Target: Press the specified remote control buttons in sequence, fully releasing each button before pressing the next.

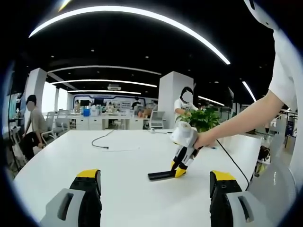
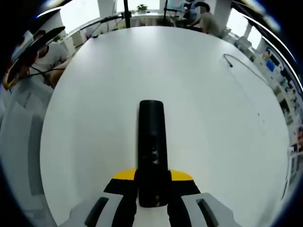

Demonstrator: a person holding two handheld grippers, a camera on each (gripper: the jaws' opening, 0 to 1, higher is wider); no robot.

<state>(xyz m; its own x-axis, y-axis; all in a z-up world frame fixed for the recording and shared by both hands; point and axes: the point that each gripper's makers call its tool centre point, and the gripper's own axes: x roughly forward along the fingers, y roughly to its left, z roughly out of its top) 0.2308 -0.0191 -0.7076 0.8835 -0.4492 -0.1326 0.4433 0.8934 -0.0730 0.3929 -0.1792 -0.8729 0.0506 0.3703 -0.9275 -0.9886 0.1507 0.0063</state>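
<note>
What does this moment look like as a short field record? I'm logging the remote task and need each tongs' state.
surface: white table
target: black remote control, lying flat on the table
right tongs: tips down at the near end of the remote, jaws close on either side of it; grip or press cannot be told
left tongs: open, raised above the table, holding nothing
other items: black cable on the table; potted plant beyond the far edge
</note>
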